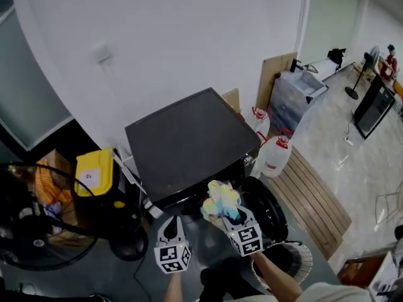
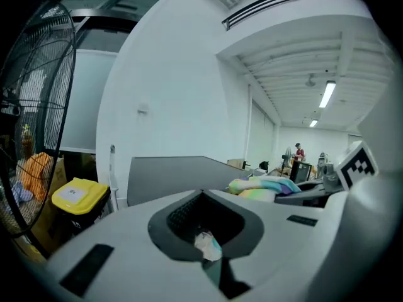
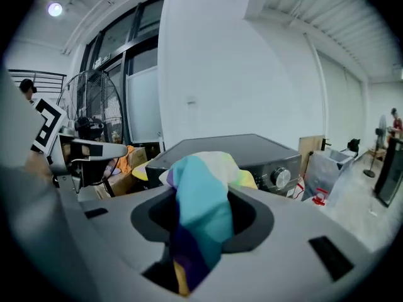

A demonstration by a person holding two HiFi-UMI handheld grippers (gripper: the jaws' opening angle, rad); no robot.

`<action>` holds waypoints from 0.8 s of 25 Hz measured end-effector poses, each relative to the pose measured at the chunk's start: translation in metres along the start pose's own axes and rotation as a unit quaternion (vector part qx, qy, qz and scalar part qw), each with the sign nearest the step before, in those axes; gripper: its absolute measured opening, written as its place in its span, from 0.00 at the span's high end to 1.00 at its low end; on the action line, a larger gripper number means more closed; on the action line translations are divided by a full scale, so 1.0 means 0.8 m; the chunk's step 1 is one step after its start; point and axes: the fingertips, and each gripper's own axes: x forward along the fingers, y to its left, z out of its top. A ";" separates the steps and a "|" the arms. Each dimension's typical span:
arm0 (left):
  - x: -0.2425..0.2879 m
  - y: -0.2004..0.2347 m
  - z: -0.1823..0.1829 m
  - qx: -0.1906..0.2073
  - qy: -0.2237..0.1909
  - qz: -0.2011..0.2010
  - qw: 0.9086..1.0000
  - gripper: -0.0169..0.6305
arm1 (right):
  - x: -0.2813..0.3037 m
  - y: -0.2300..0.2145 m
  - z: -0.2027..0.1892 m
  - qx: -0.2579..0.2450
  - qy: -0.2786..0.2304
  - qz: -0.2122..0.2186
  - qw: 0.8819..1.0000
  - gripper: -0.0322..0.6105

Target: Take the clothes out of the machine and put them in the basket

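1. The right gripper (image 1: 232, 219) has its fingers (image 3: 296, 244) clamped on a pastel multicoloured cloth (image 1: 221, 200), raised before the dark machine (image 1: 189, 137).
2. The left gripper (image 1: 171, 226) has its fingers (image 2: 126, 231) nearly together, pinching a small pale scrap (image 2: 208, 245).

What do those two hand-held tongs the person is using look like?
The left tongs and right tongs are pale grey moulded plastic shells with a dark recess at the front. Each carries a white cube printed with black square markers. No cables show. The forearms behind them are bare of sleeves.
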 end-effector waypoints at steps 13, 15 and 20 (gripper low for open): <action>-0.041 -0.069 0.117 0.037 -0.050 -0.036 0.997 0.95 | -0.094 0.006 0.102 -0.012 -0.058 -0.009 0.998 0.68; -0.042 -0.081 0.122 0.044 -0.051 -0.046 0.997 0.95 | -0.101 0.006 0.104 -0.015 -0.060 -0.012 0.998 0.68; -0.040 -0.110 0.126 0.056 -0.053 -0.079 0.994 0.95 | -0.126 0.000 0.097 -0.005 -0.064 -0.032 0.997 0.68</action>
